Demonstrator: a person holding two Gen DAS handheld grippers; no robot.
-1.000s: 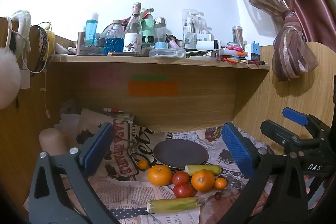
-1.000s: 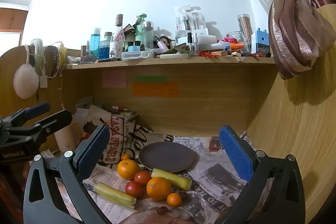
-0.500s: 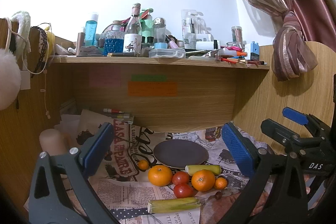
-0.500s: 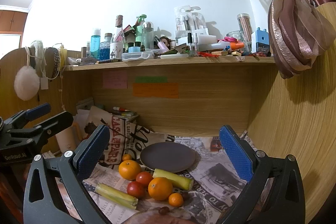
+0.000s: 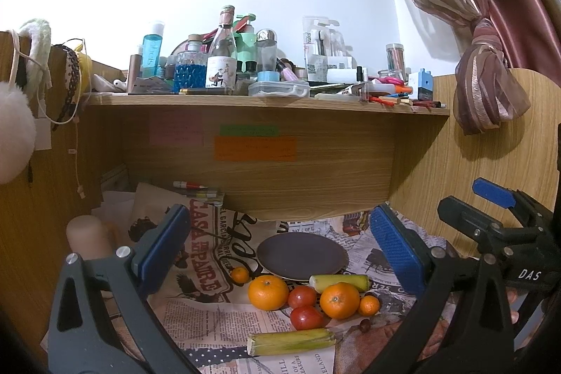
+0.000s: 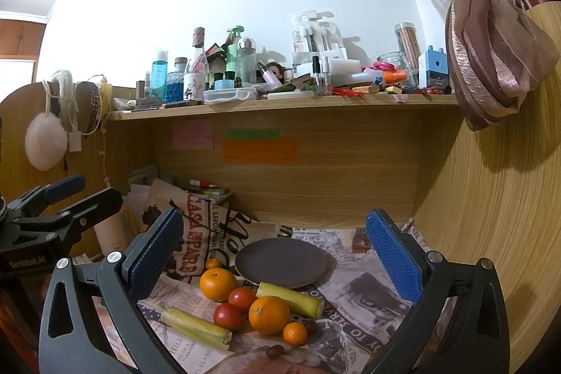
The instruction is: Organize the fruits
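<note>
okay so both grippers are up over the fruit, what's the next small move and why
Probably lower the right gripper onto the nearer big orange. Both grippers are open and hold nothing, the dark plate behind the fruit has nothing on it, and that orange sits roughly centred between the right fingers.

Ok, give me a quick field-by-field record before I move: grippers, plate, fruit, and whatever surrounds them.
left gripper: open, holds nothing, above the fruit
right gripper: open, holds nothing
plate: dark, bare, on newspaper behind the fruit
large oranges: two
small oranges: two
tomatoes: two, between the large oranges
green stalk pieces: two, one at the plate's rim, one nearest the camera
shelf: crowded with bottles, above the desk
task state: nothing on the plate yet
</note>
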